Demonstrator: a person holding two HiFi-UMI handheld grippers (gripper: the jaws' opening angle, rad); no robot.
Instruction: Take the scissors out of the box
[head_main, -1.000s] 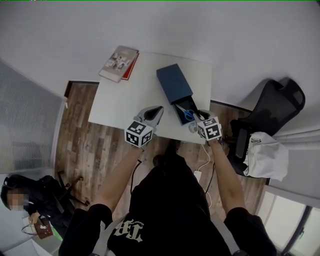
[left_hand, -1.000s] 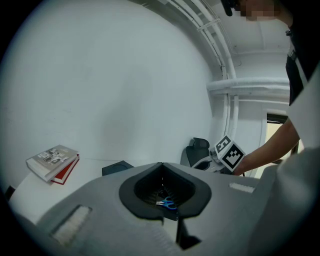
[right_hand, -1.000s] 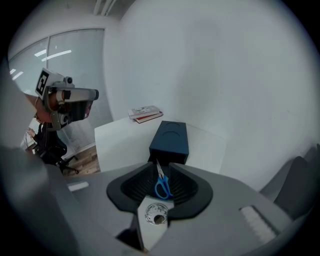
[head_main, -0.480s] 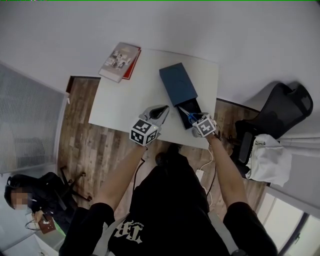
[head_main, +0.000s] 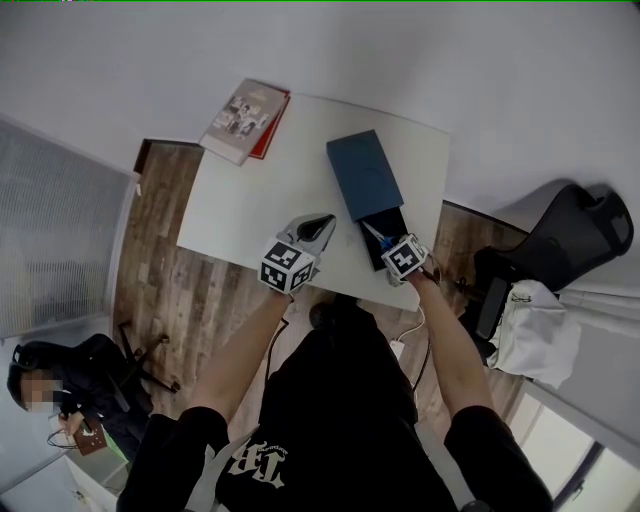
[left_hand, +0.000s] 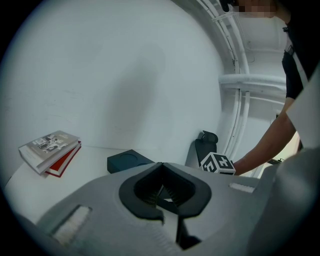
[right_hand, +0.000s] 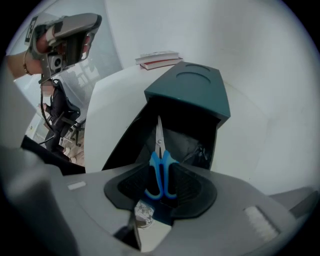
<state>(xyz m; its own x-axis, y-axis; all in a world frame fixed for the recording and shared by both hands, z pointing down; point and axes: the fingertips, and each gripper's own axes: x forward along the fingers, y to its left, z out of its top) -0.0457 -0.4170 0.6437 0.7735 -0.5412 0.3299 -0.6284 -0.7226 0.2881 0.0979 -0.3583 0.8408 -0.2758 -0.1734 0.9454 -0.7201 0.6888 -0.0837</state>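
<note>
A dark blue box (head_main: 363, 177) lies on the white table (head_main: 250, 205) with its black tray (head_main: 391, 226) pulled out toward me. Blue-handled scissors (right_hand: 160, 172) lie in the tray, blades pointing into the box; only the blade tip (head_main: 371, 232) shows from above. My right gripper (right_hand: 161, 175) points steeply down over the tray. Its jaws are opening, with the scissor handles between the pads and not pressed. My left gripper (head_main: 318, 224) hovers over the table's near edge left of the box, jaws together and empty.
Two stacked books (head_main: 245, 120) lie at the table's far left corner. A black office chair (head_main: 570, 235) and a white bag (head_main: 545, 335) stand to the right of the table. A cable runs on the wooden floor (head_main: 160, 250) below. A person sits at lower left (head_main: 60, 385).
My right gripper has sunk onto the tray and tipped downward, now covering the scissor handles, and its jaws have widened. The left gripper has dropped slightly toward the table.
</note>
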